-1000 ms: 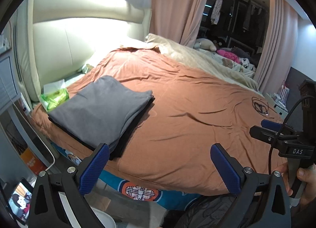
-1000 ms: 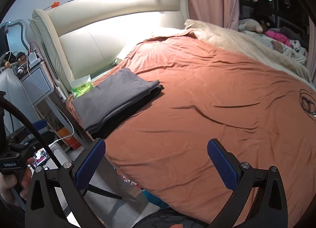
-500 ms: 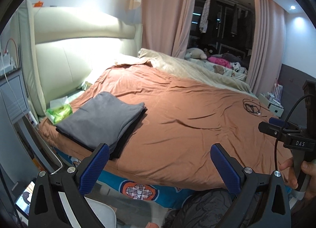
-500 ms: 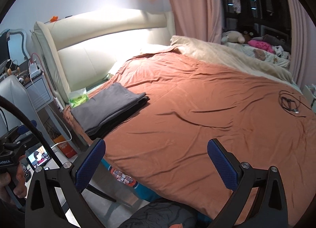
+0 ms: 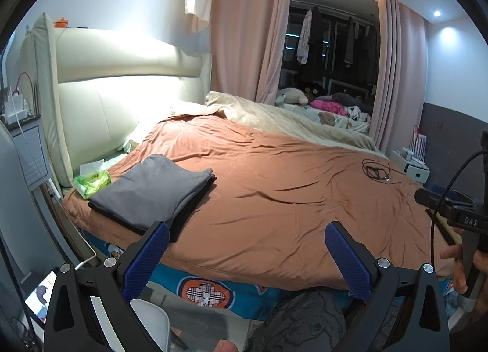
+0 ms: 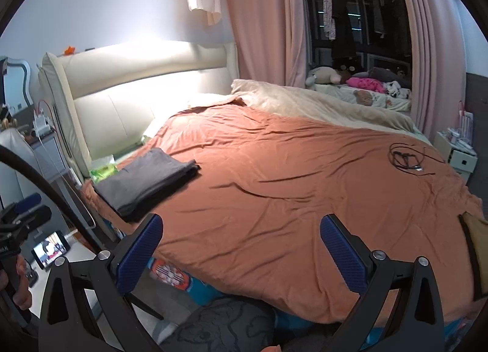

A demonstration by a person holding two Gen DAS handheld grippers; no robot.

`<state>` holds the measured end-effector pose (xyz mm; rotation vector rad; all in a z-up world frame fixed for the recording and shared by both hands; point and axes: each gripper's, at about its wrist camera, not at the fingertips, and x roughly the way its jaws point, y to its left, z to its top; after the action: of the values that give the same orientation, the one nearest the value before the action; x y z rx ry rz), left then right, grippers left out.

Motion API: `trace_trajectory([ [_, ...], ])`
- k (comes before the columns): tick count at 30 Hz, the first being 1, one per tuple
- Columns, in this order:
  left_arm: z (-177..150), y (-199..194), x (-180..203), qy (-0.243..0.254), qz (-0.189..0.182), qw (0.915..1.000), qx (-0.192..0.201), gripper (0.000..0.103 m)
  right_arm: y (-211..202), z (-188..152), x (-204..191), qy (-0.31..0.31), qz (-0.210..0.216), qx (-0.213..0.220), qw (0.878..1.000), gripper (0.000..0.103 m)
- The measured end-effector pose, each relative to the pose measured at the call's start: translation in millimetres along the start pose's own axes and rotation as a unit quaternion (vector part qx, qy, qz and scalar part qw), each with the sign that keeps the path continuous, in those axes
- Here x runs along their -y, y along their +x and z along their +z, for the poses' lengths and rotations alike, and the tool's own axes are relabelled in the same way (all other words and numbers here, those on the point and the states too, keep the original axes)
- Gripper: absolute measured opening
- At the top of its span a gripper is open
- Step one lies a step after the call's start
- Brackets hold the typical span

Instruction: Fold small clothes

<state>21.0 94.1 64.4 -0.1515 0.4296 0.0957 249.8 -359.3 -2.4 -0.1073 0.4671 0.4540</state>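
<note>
A stack of folded grey and black clothes [image 5: 152, 191] [image 6: 148, 179] lies near the left corner of the bed, on the rust-orange cover [image 5: 274, 187] [image 6: 289, 181]. My left gripper [image 5: 247, 255] is open and holds nothing; it hangs in front of the bed's near edge, right of the stack. My right gripper [image 6: 239, 248] is open too, nothing between its blue pads, also short of the bed edge. The right gripper's body [image 5: 451, 214] shows at the right edge of the left wrist view, held by a hand [image 5: 466, 269].
A green tissue pack [image 5: 91, 181] sits behind the stack by the cream headboard [image 5: 122, 101]. A coiled black cable [image 6: 407, 158] lies on the cover at right. Beige duvet [image 6: 320, 107] and toys are at the far side. A lit phone [image 6: 50, 248] stands at lower left.
Both grippers have drawn back and risen from the bed, so the stack and cover look smaller and farther. Both stayed open with nothing in them.
</note>
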Motion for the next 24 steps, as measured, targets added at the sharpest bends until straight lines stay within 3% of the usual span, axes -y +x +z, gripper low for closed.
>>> trace_trajectory([
  [8,-16.9,-16.7,12.7,0.002,-0.004,0.9999,0.009,0.103,-33.3,-21.4,-14.2,-0.014,-0.003,0.008,1.000,0.103],
  [24,-31.3,-26.5,23.0,0.002,0.006,0.9998,0.020,0.103,-36.5,-29.3,-2.9,0.010,-0.042,0.005,0.999,0.103],
])
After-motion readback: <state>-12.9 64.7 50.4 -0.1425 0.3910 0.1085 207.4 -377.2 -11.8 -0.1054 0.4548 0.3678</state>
